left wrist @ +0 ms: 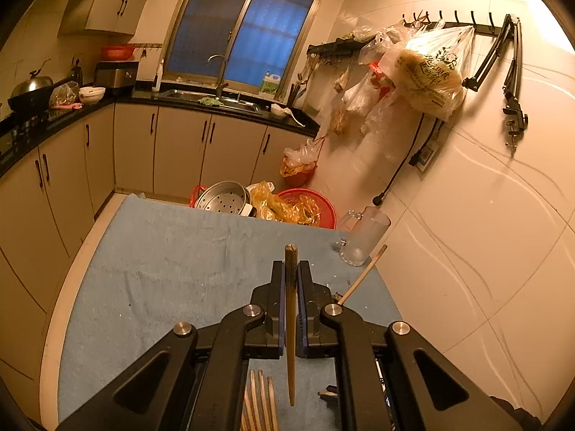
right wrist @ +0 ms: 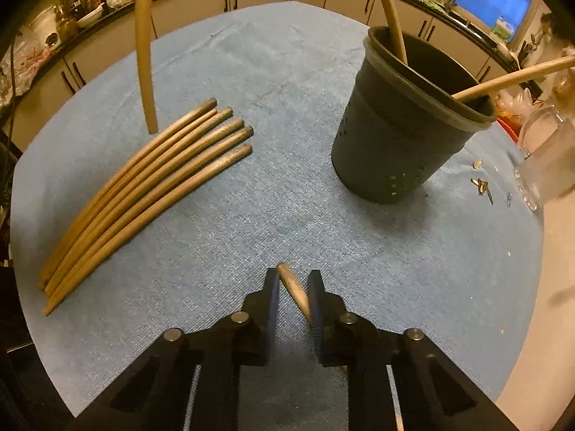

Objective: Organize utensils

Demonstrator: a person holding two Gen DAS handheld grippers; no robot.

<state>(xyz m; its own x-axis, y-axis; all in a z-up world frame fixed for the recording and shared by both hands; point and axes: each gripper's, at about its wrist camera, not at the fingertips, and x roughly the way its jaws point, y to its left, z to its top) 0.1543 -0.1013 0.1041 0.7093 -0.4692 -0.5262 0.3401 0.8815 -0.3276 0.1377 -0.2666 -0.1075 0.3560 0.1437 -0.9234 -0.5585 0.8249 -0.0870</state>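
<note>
6 chopsticks on cloth, 2 in holder

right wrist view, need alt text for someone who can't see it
The right gripper holds one wooden chopstick aslant between its jaws over a blue cloth. Six chopsticks lie side by side to the left; a dark holder with two more stands at upper right.

- Printed dark characters across a yellowish plastic bag hanging from wall hooks, seen in the left wrist view; too blurred and distorted to read.
- Green label on a bottle at the window sill; lettering too small to make out.
- No other readable text, number or sign anywhere.
</note>
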